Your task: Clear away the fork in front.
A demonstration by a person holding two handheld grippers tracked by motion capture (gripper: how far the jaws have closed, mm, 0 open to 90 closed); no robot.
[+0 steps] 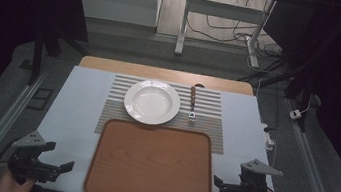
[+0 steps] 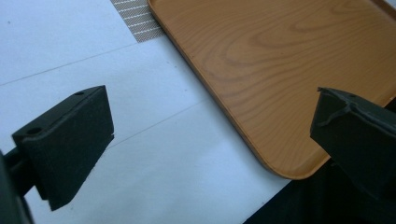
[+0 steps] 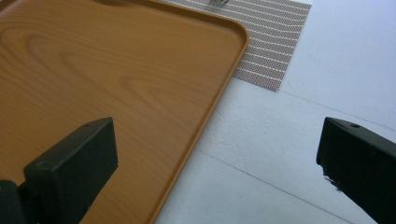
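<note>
Tray (image 1: pixel 151 164) work has not begun, as far as I can judge: the wooden tray lies bare at the near edge of the table (image 1: pixel 75 113), with nothing on it. The left gripper (image 1: pixel 58 168) hovers just off the tray's near left corner, jaws spread wide and holding nothing; in the left gripper view that rounded corner (image 2: pixel 280 168) sits between the two jaws. The right gripper (image 1: pixel 220 185) hangs just off the tray's near right side, likewise wide open and empty, its jaws straddling the tray's right rim (image 3: pixel 205 116). Beyond the tray's far edge a white plate (image 1: pixel 152 102) rests on a striped placemat (image 1: pixel 209 131), and a fork (image 1: pixel 192 106) with a wooden handle lies just right of the plate. Neither is touched. Everything is left to do, likely loading the plate and fork onto the tray.
</note>
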